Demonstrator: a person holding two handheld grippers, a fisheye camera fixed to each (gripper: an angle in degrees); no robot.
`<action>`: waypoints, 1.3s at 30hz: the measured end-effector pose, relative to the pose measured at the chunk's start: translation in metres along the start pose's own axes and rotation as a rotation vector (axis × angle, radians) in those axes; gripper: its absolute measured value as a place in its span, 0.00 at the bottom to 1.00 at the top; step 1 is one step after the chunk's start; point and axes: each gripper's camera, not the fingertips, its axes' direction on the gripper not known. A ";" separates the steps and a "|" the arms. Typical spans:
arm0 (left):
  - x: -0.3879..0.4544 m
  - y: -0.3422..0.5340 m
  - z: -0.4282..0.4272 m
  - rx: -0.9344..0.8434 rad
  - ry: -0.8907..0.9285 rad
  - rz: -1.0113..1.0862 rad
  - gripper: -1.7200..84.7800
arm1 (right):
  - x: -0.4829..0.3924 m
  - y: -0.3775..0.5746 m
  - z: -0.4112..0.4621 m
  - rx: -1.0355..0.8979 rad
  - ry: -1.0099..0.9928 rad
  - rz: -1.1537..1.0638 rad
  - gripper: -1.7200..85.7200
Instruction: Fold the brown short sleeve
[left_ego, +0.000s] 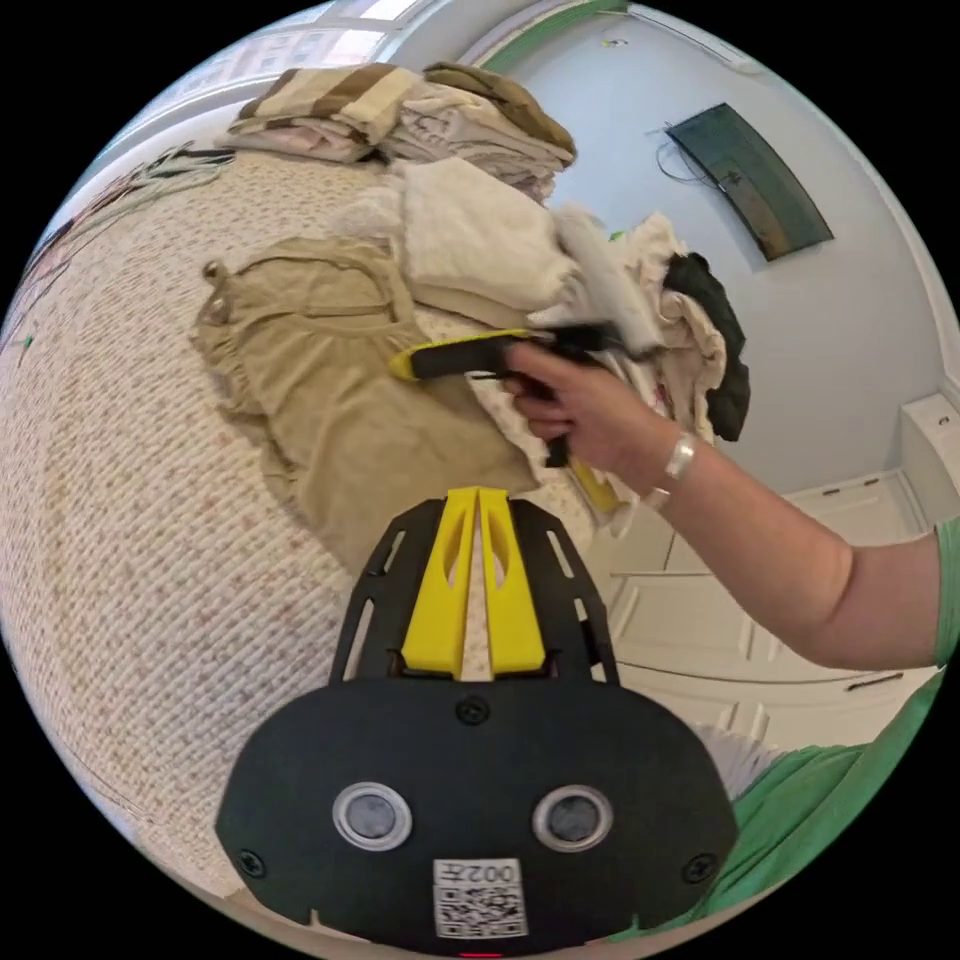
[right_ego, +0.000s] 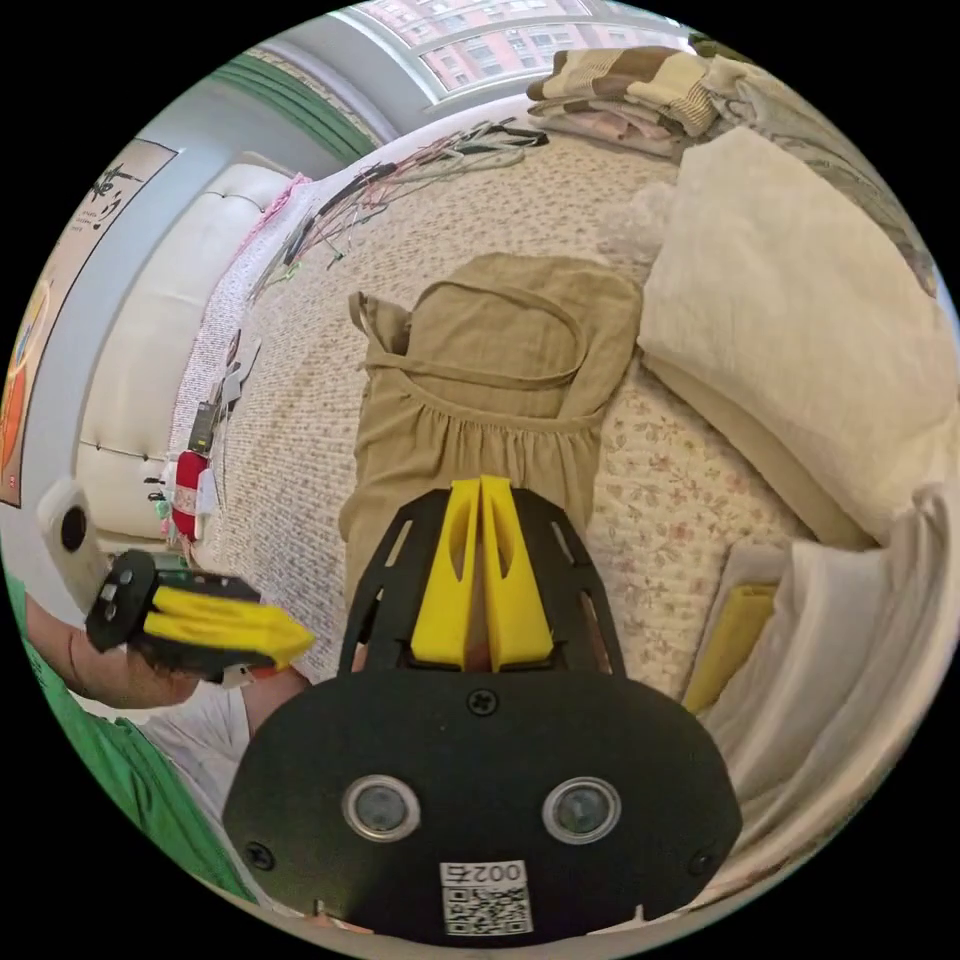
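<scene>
both closed grippers, left gripper (left_ego: 478, 497) and right gripper (right_ego: 480, 487), hover over the brown short sleeve (right_ego: 480, 400).

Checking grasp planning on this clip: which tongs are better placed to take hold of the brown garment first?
Right, probably. The right tongs hover shut directly over the brown short sleeve spread on the bed. The left tongs, also shut, sit off its edge, nearer the person.

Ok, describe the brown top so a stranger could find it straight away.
Start at the bed's quilted floral cover. Beside the stack of cream folded laundry lies the brown top, spread flat. It is the one tan garment lying unfolded, with a gathered seam across its middle and a ruffled short sleeve.
</scene>
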 end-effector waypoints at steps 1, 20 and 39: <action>-0.013 -0.002 -0.005 0.011 -0.008 -0.035 0.01 | -0.002 0.018 -0.011 0.032 0.020 0.028 0.02; -0.133 -0.149 -0.003 -0.019 0.202 -0.146 0.15 | -0.037 0.198 0.021 0.192 0.134 0.373 0.24; -0.137 -0.080 -0.071 0.040 -0.110 -0.457 0.01 | -0.009 0.329 0.065 0.303 -0.198 0.665 0.24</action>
